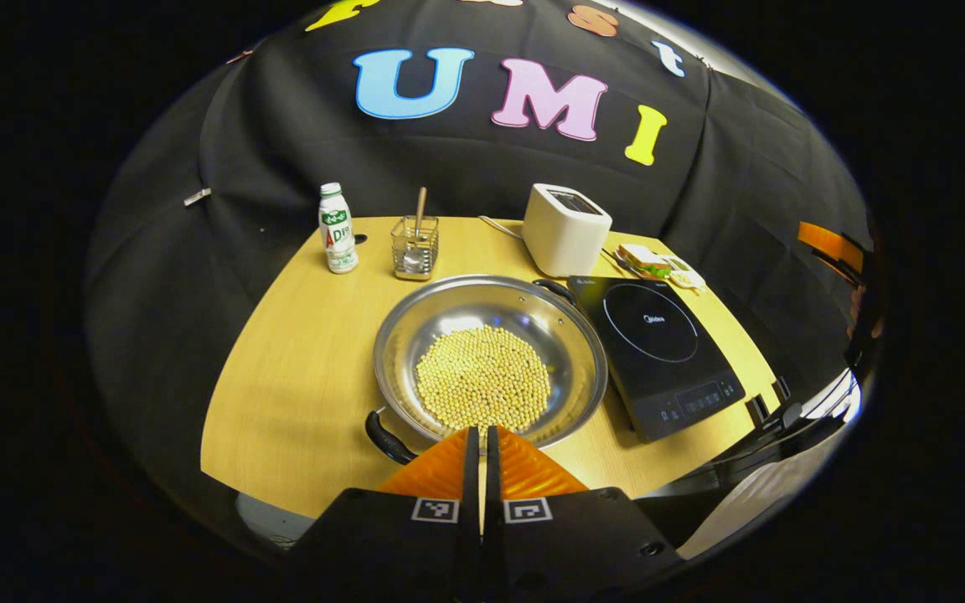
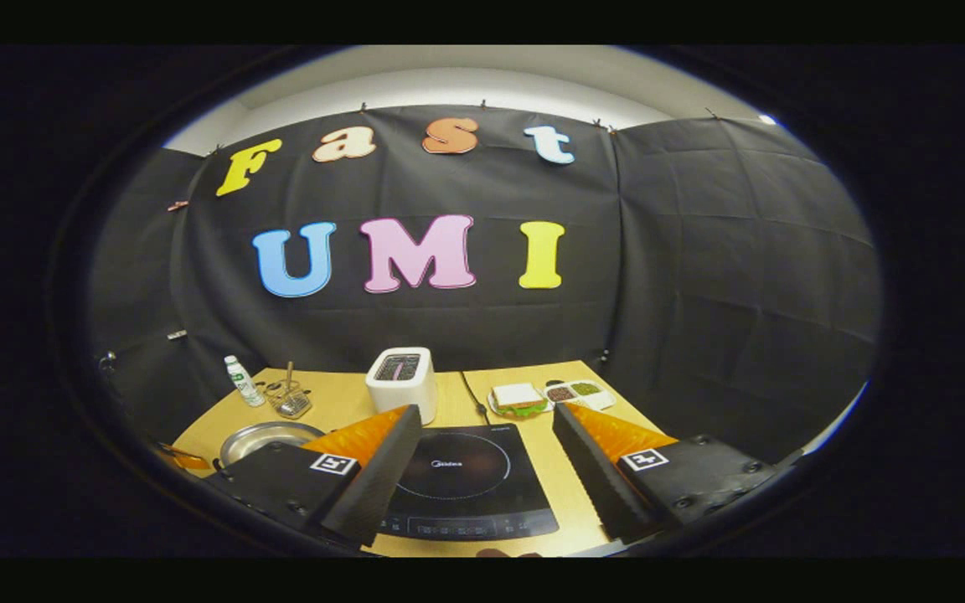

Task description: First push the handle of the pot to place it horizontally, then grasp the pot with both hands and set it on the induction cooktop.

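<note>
Left tongs [image 1: 482, 435] closed — at pot [image 1: 489, 360] rim.

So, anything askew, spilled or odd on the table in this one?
Nothing spilled or damaged. The one thing askew is the pot: its handles sit on a diagonal, one black handle at the near-left corner, the other far-right by the induction cooktop. The beans lie inside it.
</note>
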Available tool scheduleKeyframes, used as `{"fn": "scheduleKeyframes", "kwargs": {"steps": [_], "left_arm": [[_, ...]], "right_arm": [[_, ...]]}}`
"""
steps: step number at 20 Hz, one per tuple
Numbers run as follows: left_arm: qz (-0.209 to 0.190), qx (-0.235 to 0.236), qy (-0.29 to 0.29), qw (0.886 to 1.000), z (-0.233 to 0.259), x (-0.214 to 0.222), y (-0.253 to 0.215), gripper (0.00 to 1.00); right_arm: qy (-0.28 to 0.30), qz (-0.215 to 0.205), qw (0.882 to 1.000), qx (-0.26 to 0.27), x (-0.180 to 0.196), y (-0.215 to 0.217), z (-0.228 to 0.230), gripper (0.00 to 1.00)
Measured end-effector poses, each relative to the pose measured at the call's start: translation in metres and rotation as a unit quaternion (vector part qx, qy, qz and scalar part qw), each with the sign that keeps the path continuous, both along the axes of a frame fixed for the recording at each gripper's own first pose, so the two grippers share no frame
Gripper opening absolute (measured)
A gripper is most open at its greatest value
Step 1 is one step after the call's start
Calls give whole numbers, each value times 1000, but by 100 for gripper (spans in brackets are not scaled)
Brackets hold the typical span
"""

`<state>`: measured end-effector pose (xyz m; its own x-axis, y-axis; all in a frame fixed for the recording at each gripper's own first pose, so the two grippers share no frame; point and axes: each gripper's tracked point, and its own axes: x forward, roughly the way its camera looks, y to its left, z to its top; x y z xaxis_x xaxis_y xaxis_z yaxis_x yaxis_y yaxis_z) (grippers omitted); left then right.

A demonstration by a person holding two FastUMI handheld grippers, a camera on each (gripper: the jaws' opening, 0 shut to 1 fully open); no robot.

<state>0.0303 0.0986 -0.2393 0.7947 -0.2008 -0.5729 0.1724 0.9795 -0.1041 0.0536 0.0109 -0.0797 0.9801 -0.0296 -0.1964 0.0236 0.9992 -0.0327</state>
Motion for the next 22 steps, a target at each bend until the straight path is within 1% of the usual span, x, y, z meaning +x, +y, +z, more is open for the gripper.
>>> {"fn": "scheduleKeyframes", "kwargs": {"steps": [2, 5, 9, 10, 11, 12, 13, 18, 22], "left_arm": [[-18, -6, 8, 1000, -10, -3, 2, 5], [-29, -4, 34, 999, -31, -6, 12, 5], [-46, -38, 70, 996, -53, -7, 9, 5], [-50, -55, 82, 994, -58, -7, 5, 5], [-51, -69, 90, 992, -61, -5, 2, 5], [-54, -76, 99, 991, -66, -2, 1, 5], [-57, -73, 106, 990, -70, 1, 1, 5], [-77, -29, 135, 987, -87, 15, 5, 5], [-92, -2, 147, 985, -91, 22, 6, 5]], "right_arm": [[-5, -5, 1000, -4, -7, 6, 0, 98], [-14, -6, 1000, -9, -18, 17, -3, 98], [-12, -9, 1000, -12, -31, 25, -10, 98], [-10, -10, 1000, -15, -34, 25, -12, 98], [-9, -12, 1000, -16, -35, 25, -13, 94], [-9, -15, 1000, -15, -37, 24, -13, 98], [-9, -19, 1000, -14, -39, 22, -13, 99], [-13, -43, 999, -9, -43, 12, -12, 98], [-15, -62, 998, -3, -47, 3, -14, 98]]}}
